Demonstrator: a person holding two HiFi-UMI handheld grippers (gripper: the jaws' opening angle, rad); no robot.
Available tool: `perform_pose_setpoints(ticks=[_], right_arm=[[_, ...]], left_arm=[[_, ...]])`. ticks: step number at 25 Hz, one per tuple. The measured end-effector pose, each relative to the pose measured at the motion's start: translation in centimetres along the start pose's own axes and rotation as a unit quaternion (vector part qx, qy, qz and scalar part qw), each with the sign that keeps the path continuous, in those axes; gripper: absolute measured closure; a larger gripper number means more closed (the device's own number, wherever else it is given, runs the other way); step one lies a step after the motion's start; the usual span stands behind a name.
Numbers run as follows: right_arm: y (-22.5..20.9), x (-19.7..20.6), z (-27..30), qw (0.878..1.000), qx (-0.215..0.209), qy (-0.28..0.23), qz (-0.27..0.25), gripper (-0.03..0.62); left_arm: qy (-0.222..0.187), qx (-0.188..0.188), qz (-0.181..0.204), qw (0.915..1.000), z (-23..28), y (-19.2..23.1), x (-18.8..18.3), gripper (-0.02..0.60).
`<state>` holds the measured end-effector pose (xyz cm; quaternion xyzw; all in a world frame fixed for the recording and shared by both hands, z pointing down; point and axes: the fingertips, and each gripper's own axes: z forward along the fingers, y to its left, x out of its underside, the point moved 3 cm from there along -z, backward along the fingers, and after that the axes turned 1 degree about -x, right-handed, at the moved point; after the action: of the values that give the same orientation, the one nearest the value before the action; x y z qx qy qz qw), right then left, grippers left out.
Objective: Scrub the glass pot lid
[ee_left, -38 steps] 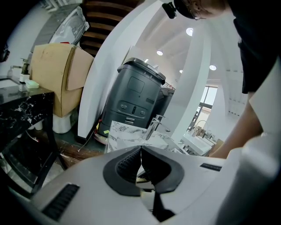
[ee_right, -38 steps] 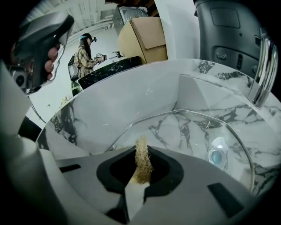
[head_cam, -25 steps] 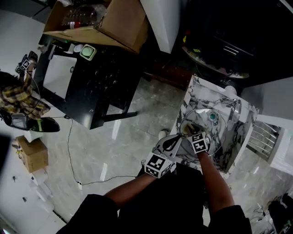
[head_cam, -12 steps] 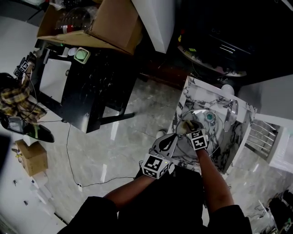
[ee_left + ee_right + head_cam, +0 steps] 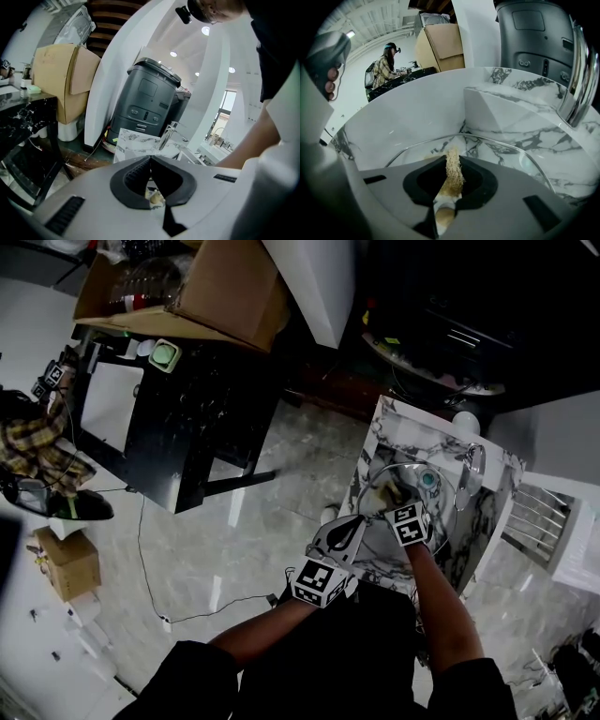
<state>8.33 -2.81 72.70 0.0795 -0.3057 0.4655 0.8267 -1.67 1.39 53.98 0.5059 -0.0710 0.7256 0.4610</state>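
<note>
You have two claws at work, with one glass lid, one scrubber and one tap.

Your right claw [image 5: 397, 500] is closed on the scrubber [image 5: 392, 490], lower right of centre in the head view. In the right gripper view that claw [image 5: 451, 185] pinches a coarse, straw-coloured fibrous pad [image 5: 452, 169] that stands up between the tips, against the lid [image 5: 499, 154]. The lid [image 5: 427, 514] is clear and round with a thin rim, and it lies inside the sink [image 5: 386, 425].

Your left claw [image 5: 357, 525] sits just left of the right one, at the near left edge of the sink. In the left gripper view its tips [image 5: 150, 159] meet. A pale scrap shows through the oval gap behind them, and you cannot tell whether the lid's rim is nipped there.

The sink [image 5: 417, 117] is white stone with dark veins, its walls smooth and steep. They close in on the lid at the left and far sides. The curved chrome tap [image 5: 581, 79] rises at the right edge of that view, and it stands beyond the lid in the head view [image 5: 473, 470].

Two cardboard boxes show, a large one [image 5: 225, 287] at the upper left above a black surface [image 5: 187, 418], and a small one [image 5: 66, 563] on the pale floor at the left.
</note>
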Motion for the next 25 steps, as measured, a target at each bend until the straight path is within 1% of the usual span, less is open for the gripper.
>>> perform_pose_setpoints(ticks=[2,6,9,13,16,23,25], right_arm=[[-0.2,0.1,0.1,1.0,0.003,-0.003,-0.005,0.534],[-1.0,0.2,-0.2,1.0,0.012,-0.002,0.007,0.534],[-1.9,0.5,-0.2,1.0,0.02,-0.009,0.015,0.534],[-2.7,1.3,-0.9,0.999,0.031,0.0,0.034,0.534],[-3.1,1.5,-1.4,0.999,0.034,0.001,0.038,0.534],[-4.3,2.3,-1.9,0.998,0.042,0.0,0.044,0.534],[-4.5,2.5,-2.1,0.998,0.043,0.0,0.043,0.534]], left_arm=[[0.002,-0.002,-0.003,1.0,0.1,-0.2,0.2,0.566],[-0.004,-0.023,-0.014,0.9996,0.3,0.5,-0.1,0.566],[-0.009,-0.026,-0.01,0.9996,0.4,0.8,-0.4,0.566],[-0.009,-0.035,-0.008,0.9993,0.2,1.4,-0.5,0.566],[-0.006,-0.042,-0.01,0.999,0.0,1.6,-0.2,0.566],[-0.005,-0.037,-0.013,0.9992,0.0,0.4,0.2,0.566],[-0.005,-0.034,-0.008,0.9994,0.1,-0.1,0.3,0.566]])
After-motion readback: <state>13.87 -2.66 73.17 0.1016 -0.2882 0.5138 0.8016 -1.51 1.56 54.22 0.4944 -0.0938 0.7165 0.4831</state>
